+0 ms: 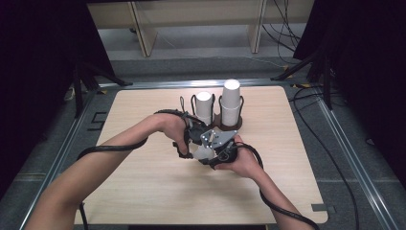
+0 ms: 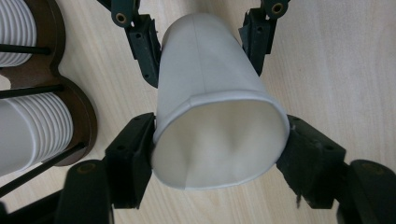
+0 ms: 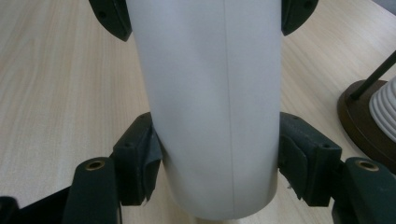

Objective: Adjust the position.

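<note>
Both grippers clamp one paper cup above table, near cup holder. Left gripper jaws closed on open rim, squashing it oval; right gripper jaws closed on closed end.

Likely pulling nested cups apart: ease left squeeze, pull straight along cup axis, no twisting.

Hard to tell: one cup or two nested; no seam between them visible. Hands cover cup from above.

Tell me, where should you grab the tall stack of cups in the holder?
Probably the top of the tall cup stack, coming from above. That part stands clear above the dark holder's thin black posts, which fence in its lower sides. Pinch the round wall from both sides, gently.
</note>
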Demonstrator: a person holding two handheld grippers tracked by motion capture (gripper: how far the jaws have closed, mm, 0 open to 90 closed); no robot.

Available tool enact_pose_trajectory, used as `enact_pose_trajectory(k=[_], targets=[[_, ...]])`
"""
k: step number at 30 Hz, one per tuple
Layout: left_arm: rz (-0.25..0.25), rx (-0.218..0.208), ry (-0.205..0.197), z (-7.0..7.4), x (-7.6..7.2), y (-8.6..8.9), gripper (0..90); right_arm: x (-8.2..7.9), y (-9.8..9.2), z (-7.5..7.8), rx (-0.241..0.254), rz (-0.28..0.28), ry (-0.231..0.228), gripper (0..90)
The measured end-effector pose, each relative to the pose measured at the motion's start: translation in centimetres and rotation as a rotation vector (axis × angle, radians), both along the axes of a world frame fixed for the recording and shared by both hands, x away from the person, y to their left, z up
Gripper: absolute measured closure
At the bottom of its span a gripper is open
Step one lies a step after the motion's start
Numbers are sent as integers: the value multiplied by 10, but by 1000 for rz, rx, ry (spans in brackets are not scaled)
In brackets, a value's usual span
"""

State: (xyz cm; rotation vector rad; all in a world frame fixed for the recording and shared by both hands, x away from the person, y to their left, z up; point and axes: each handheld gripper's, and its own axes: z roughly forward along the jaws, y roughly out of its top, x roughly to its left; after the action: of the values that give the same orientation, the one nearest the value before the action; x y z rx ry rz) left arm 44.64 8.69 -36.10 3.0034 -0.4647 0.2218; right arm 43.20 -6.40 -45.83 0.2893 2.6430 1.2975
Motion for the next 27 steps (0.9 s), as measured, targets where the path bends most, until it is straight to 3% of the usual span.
enact_pose_trajectory(k=[4,8,9,13,14,16,19,21,23,27], targets=[[43,-79,11,-2,0,2,235,-3,-1,-2,5,-25,24,350],[38,-111,6,0,0,5,159,-1,-2,-4,18,-19,-21,350],[41,-120,6,0,-1,6,146,-2,-2,-4,27,-26,-14,350],[62,-171,-35,-1,0,12,145,-1,-5,-5,55,-39,-38,350],[79,-191,-30,-2,-1,14,145,-2,-5,-6,64,-51,-15,350],[97,-220,-28,-3,0,19,139,-3,-7,-8,81,-62,-13,350],[123,-246,-40,-6,1,28,135,-4,-10,-10,98,-75,-21,350],[158,-290,-37,-10,1,34,132,-5,-11,-13,121,-85,-19,350],[163,-302,-55,-12,2,40,129,-6,-12,-14,127,-96,-22,350],[204,-372,-61,-18,1,51,124,-7,-14,-17,153,-116,-31,349]])
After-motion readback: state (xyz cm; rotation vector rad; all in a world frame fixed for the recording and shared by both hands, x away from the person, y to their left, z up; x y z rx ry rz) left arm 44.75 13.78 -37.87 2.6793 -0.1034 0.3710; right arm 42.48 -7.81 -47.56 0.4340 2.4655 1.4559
